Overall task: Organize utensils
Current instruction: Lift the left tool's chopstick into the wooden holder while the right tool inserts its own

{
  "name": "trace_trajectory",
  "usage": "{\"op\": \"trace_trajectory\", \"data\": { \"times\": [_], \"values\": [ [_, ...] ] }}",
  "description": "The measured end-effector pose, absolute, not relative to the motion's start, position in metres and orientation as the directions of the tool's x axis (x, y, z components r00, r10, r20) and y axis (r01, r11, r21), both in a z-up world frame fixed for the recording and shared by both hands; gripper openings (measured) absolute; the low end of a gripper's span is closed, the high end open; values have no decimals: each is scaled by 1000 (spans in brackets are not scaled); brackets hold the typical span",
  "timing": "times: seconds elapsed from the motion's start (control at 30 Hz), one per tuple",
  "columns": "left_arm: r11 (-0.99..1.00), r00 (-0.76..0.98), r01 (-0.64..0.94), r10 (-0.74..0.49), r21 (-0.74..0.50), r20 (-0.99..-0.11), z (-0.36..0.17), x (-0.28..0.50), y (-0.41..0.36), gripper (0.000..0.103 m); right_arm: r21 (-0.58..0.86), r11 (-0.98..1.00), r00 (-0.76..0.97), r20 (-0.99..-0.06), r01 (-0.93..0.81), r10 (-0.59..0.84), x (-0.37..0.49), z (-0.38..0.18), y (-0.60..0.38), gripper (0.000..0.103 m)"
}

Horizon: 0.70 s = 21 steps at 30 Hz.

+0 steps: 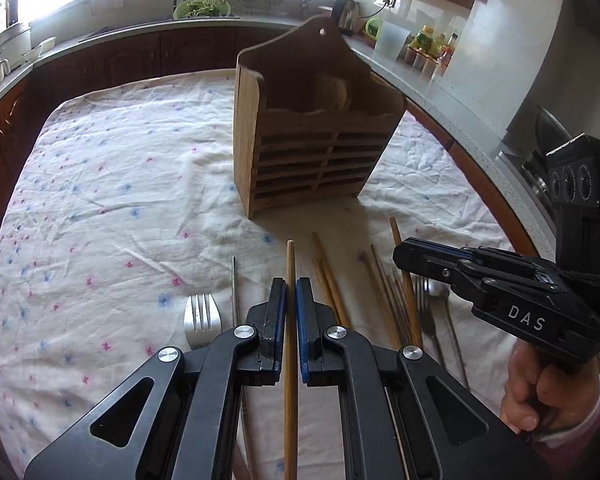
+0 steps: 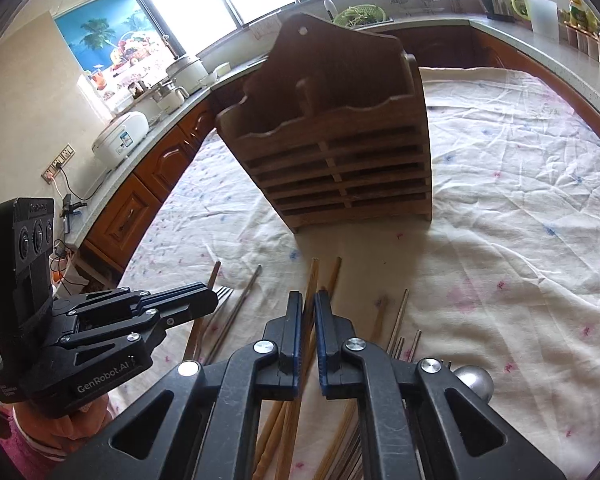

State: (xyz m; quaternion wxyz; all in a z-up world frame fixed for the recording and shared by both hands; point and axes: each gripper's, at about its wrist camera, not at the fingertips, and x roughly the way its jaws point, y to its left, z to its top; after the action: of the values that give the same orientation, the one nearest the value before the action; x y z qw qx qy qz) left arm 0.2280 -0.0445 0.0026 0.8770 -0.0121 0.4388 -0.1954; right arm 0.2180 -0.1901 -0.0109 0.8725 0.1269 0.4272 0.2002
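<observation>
Two words of lettering are all we can read: from the left wrist view, "DAS" in white on the right gripper point(image 1: 404, 254), which reaches in from the right with a bare hand point(image 1: 548, 388) wrapped round its handle. Its fingers appear pressed together there, with nothing that we can see between them. In the same view our left gripper point(image 1: 291, 292) has its fingers closed on a single wooden chopstick point(image 1: 290, 264) that points toward the wooden utensil holder point(image 1: 312, 136) standing upright on the flowered cloth of the desk point(image 1: 120, 184). A fork point(image 1: 201, 318) lies just left of the fingers, more chopsticks point(image 1: 332, 280) just right, and a spoon and fork further right are half hidden. From the right wrist view, "GenRobot.AI" shows on the left gripper point(image 2: 210, 298). The right gripper point(image 2: 309, 300) hangs over the loose chopsticks point(image 2: 396, 316); its fingers stand nearly together, and we cannot tell whether they pinch one.
</observation>
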Motion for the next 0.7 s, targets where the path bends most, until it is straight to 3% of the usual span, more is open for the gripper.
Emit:
{"op": "trace_trajectory", "data": {
  "times": [0.33,0.7],
  "values": [
    [903,629,354,-424,-245,-652,58,181,-30,5,369,876,662,-578,-310,477,167,50,-195,5],
    [888,673,380,-457,-260,-582,78,156,-25,5,354,876,738,-483,-327,471,131,80,-210,5]
  ]
}}
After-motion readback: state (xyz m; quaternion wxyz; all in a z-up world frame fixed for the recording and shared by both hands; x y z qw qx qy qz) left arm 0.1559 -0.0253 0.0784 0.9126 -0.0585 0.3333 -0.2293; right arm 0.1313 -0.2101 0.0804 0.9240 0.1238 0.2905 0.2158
